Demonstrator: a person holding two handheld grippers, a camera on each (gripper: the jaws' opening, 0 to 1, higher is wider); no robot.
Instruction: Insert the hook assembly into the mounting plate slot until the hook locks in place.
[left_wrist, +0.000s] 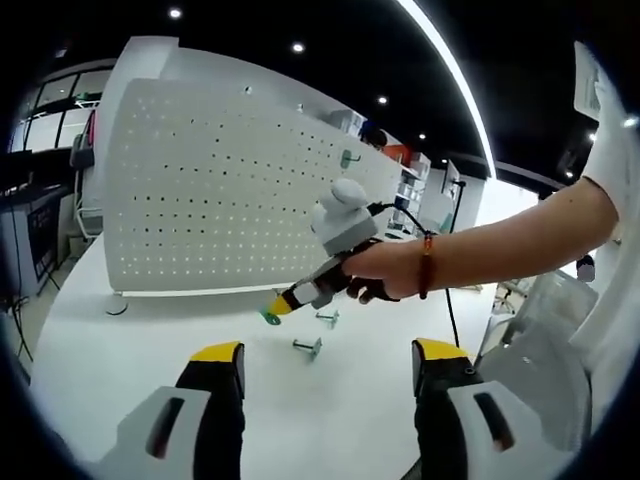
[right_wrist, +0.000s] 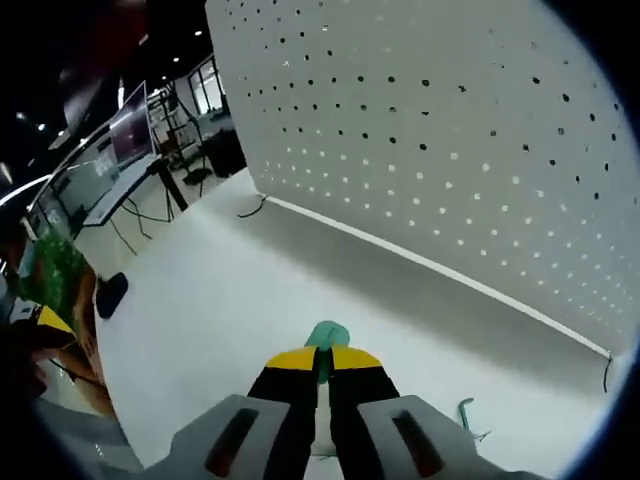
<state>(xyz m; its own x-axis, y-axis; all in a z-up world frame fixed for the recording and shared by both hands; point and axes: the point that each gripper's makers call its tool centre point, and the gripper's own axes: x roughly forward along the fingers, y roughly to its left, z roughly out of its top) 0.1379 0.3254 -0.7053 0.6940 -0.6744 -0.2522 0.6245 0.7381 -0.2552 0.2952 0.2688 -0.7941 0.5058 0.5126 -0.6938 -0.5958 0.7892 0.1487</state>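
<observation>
The white pegboard mounting plate stands upright on the white table. In the left gripper view a hand brings my right gripper in from the right, shut on a green hook just above the table in front of the plate. The right gripper view has that gripper closed on the green hook, whose end pokes out past the yellow tips toward the plate's lower edge. My left gripper hangs open over the table, nothing between its jaws.
Two more green hooks lie on the table near the held one, and another hook lies beside my right gripper. One hook hangs high on the plate. Desks with monitors stand beyond the table's edge.
</observation>
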